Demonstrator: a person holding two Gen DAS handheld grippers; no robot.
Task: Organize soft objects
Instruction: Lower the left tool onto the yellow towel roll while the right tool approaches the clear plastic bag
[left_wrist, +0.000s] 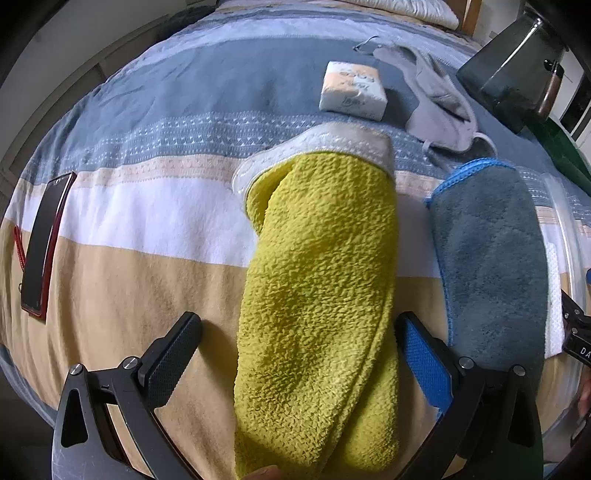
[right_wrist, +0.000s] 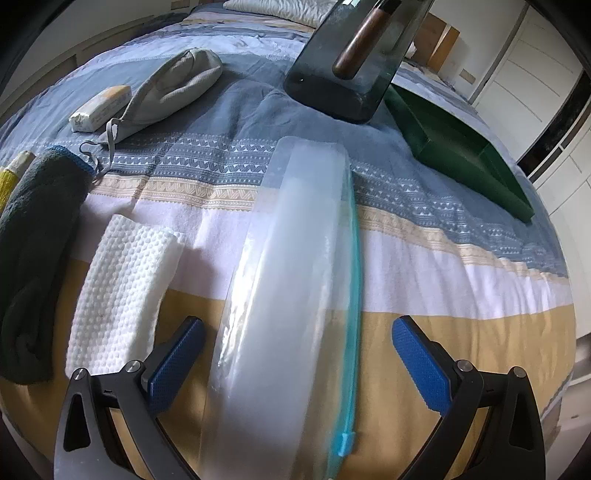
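A yellow towel with a white band (left_wrist: 321, 280) lies folded on the striped bedspread (left_wrist: 147, 206), running between the fingers of my left gripper (left_wrist: 299, 343), which is open around its near end. A grey cloth with blue trim (left_wrist: 491, 266) lies to its right, also in the right wrist view (right_wrist: 33, 266). A white waffle cloth (right_wrist: 122, 291) lies beside that. My right gripper (right_wrist: 295, 350) is open around a clear zip bag with a teal seal (right_wrist: 295, 295) lying on the bed.
A wrapped tissue pack (left_wrist: 352, 90) and a grey drawstring pouch (left_wrist: 436, 99) lie farther back. A dark transparent container (right_wrist: 354, 55) and a green box (right_wrist: 461, 147) stand at the right. A phone in a red case (left_wrist: 44, 243) lies at the left.
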